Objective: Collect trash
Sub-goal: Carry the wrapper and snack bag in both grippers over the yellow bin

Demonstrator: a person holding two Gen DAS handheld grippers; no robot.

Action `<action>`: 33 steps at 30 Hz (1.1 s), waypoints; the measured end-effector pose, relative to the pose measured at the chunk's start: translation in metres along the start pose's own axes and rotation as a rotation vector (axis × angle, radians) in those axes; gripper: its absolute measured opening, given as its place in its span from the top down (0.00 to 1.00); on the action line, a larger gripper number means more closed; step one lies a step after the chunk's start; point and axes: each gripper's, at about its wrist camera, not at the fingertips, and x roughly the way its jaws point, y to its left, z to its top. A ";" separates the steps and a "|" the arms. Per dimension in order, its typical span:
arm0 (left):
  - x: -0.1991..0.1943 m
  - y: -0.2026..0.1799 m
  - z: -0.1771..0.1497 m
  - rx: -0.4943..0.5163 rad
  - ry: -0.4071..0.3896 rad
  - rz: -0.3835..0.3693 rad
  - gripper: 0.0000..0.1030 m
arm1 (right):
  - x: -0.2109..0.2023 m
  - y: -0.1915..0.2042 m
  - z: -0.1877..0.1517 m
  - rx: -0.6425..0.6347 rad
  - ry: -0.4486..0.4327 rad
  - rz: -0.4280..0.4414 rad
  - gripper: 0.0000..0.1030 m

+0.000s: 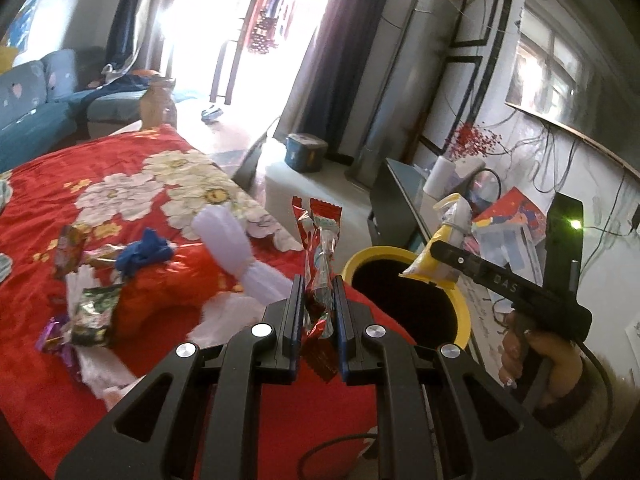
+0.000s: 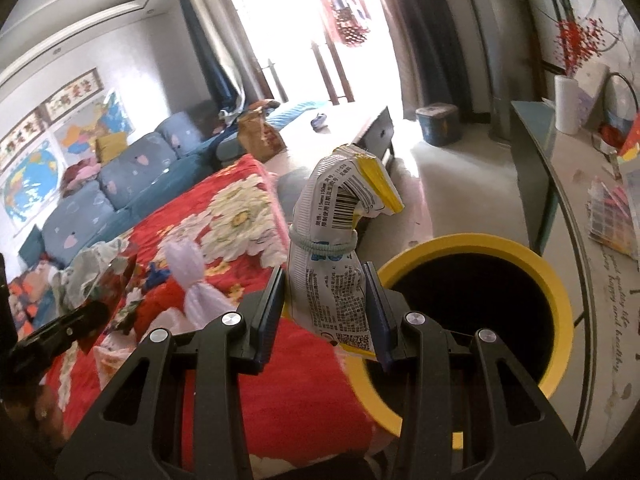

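Note:
My left gripper (image 1: pixel 316 292) is shut on a red candy wrapper (image 1: pixel 320 256), held upright above the red floral cloth (image 1: pixel 80 380), just left of the yellow-rimmed bin (image 1: pixel 460 312). My right gripper (image 2: pixel 326 292) is shut on a white and yellow snack packet (image 2: pixel 332 264) tied with a hair band, at the bin's (image 2: pixel 552 280) left rim. The right gripper (image 1: pixel 452 258) with the packet (image 1: pixel 436 256) shows over the bin's far rim in the left wrist view. More wrappers (image 1: pixel 92 312), a blue scrap (image 1: pixel 148 256) and a white twisted wrapper (image 1: pixel 236 248) lie on the cloth.
A blue sofa (image 2: pixel 112 196) stands behind the table. A dark side cabinet (image 2: pixel 532 152) with a paper roll (image 2: pixel 566 104) and papers lines the right wall. A blue box (image 1: pixel 306 152) and a tall air conditioner (image 1: pixel 400 88) stand near the curtains. A brown paper bag (image 1: pixel 158 104) sits at the table's far end.

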 end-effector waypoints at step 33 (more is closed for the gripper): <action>0.101 -0.087 -0.013 0.129 0.138 -0.124 0.87 | 0.007 -0.087 -0.006 0.137 0.062 -0.182 0.69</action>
